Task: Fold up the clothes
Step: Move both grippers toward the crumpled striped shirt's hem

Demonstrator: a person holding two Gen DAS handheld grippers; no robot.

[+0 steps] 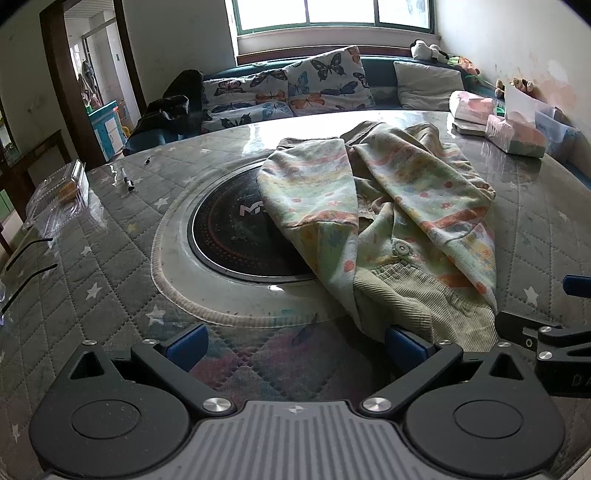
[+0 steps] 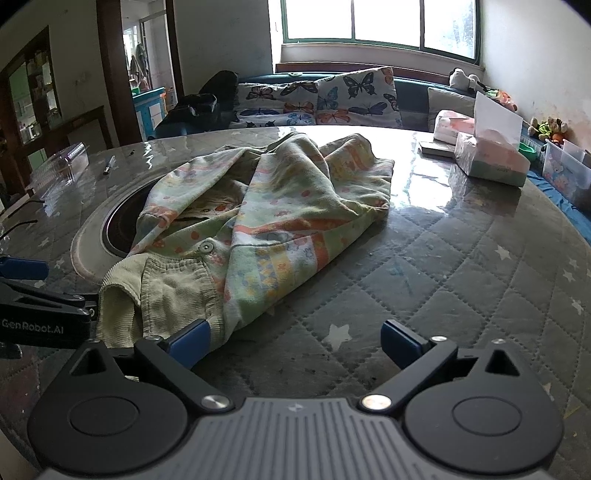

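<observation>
Ahead of me, the bench [image 1: 110, 280] carries a grey quilted cover with white stars under a glossy clear sheet. A round black cooktop [image 1: 229, 236] is set into its centre, ringed by a pale rim. On the left side I see a clear plastic container [image 1: 62, 195] near the edge and a pen [image 1: 128, 180] just beyond it. On the far right side, two tissue packs [image 2: 491, 158] stand close together beside a flat dark box [image 2: 436, 148]. Behind the bench runs a sofa with butterfly cushions [image 1: 325, 79], a plain grey cushion [image 1: 428, 85] and dark clothing [image 1: 173, 107]. Plush toys [image 1: 430, 50] sit below the window [image 1: 332, 14]
</observation>
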